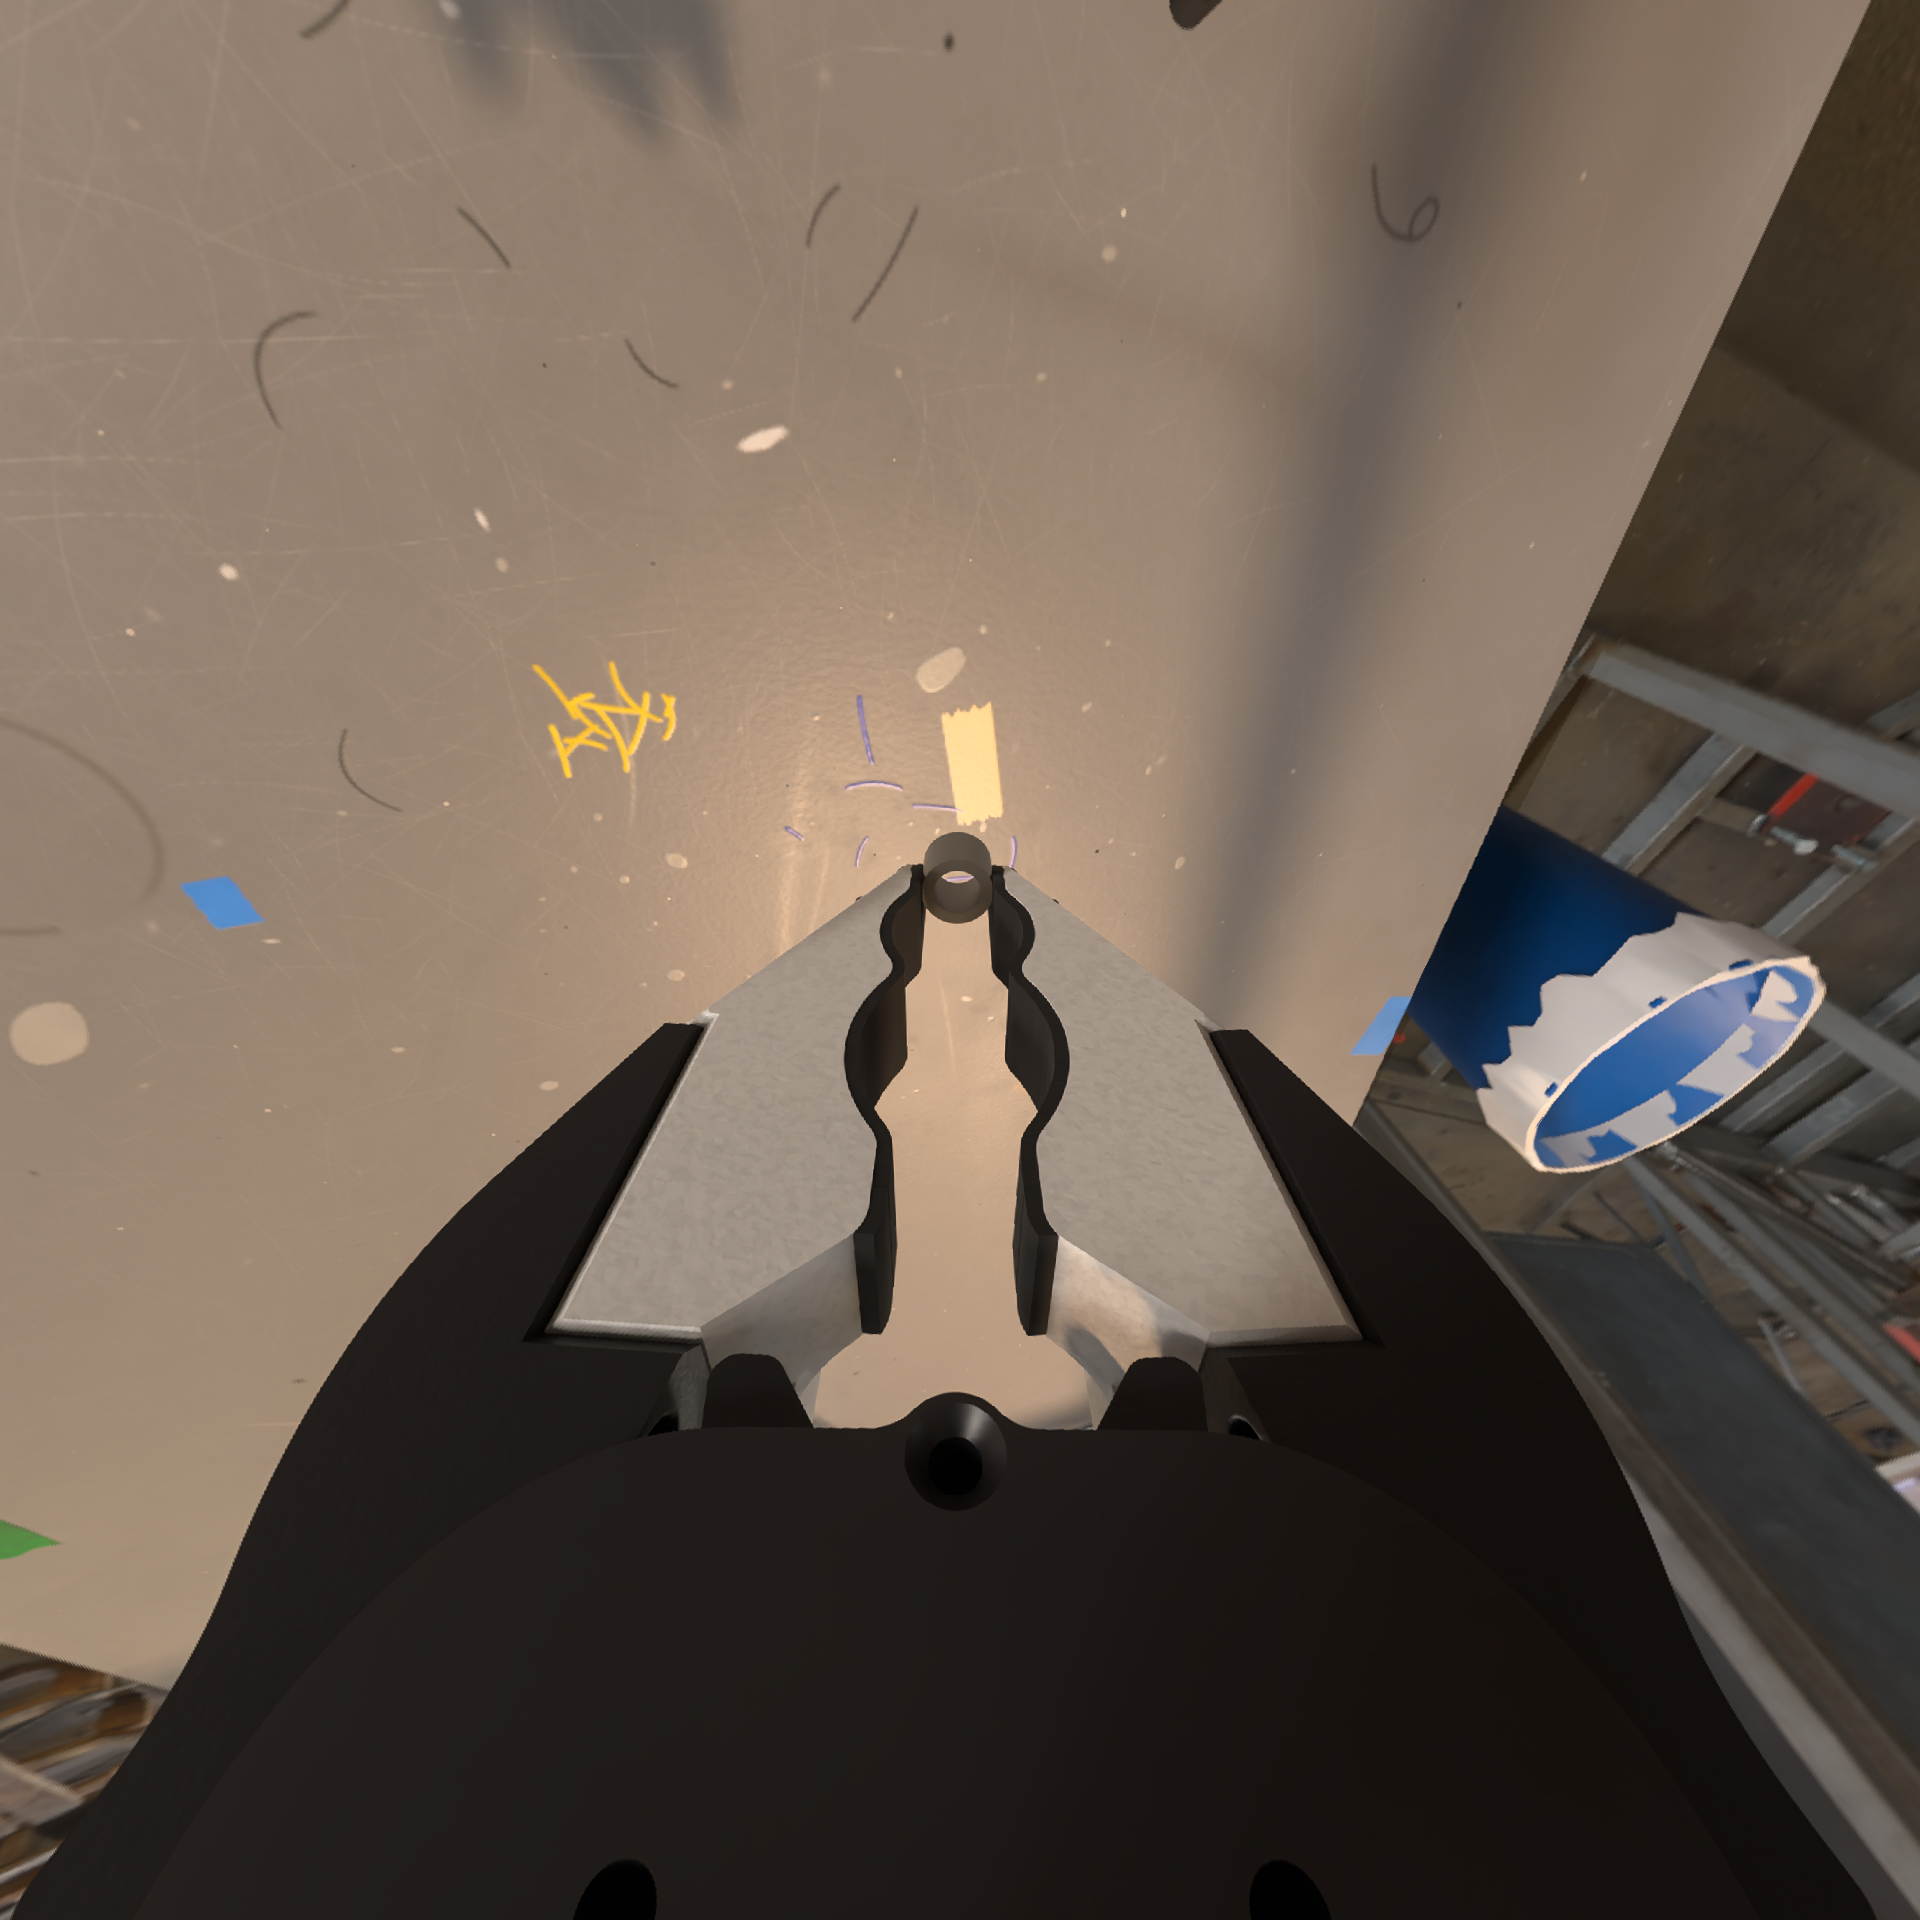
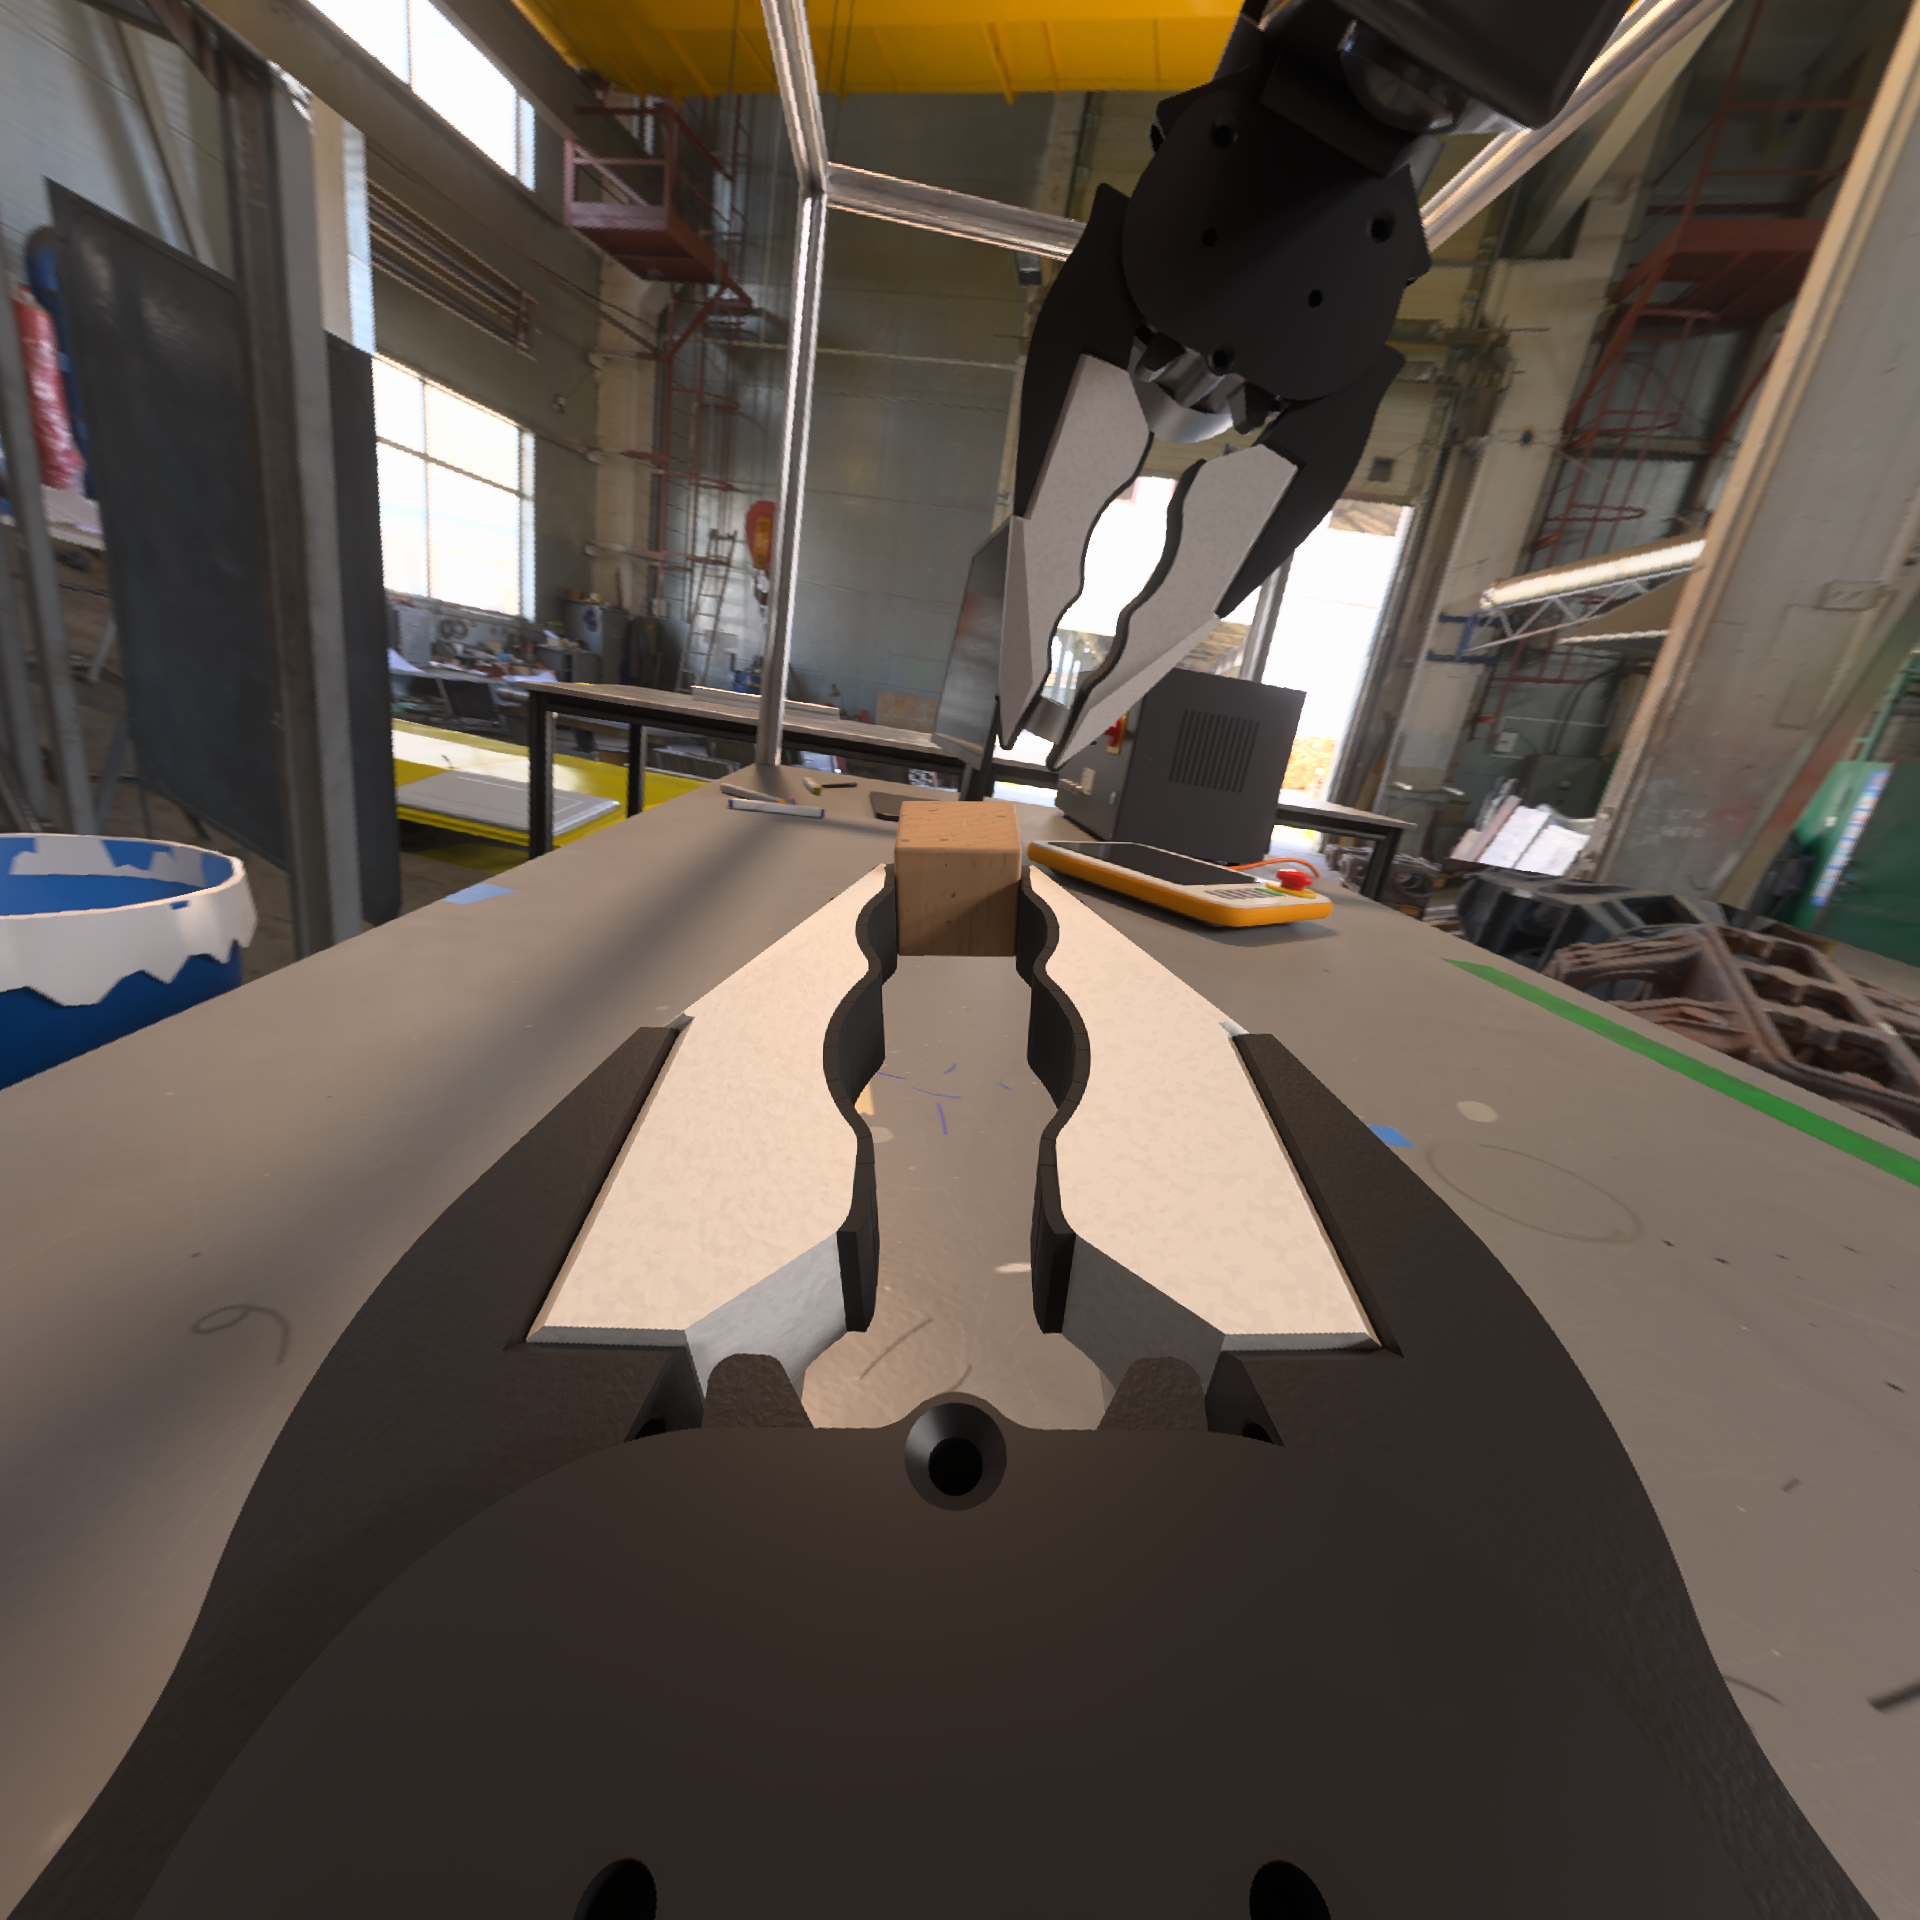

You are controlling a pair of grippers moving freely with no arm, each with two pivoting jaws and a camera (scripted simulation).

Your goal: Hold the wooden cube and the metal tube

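Note:
In the left wrist view my left gripper point(image 1: 958, 891) points down at the tan table point(image 1: 416, 520) and is shut on a short grey metal tube point(image 1: 958, 878), seen end-on between its fingertips. In the right wrist view my right gripper point(image 2: 956, 899) is shut on a light wooden cube point(image 2: 956, 883), held at the fingertips low over the table point(image 2: 312, 1091). The left gripper also shows in the right wrist view point(image 2: 1029, 740), hanging fingers-down above and just behind the cube. I cannot make out the tube there.
A blue barrel with a white rim point(image 1: 1621, 997) stands off the table's edge and also shows in the right wrist view point(image 2: 104, 935). A yellow handheld controller point(image 2: 1184, 883), a dark grey box point(image 2: 1195, 758) and markers point(image 2: 774, 802) lie beyond the cube. Green tape point(image 2: 1683, 1070) marks the right.

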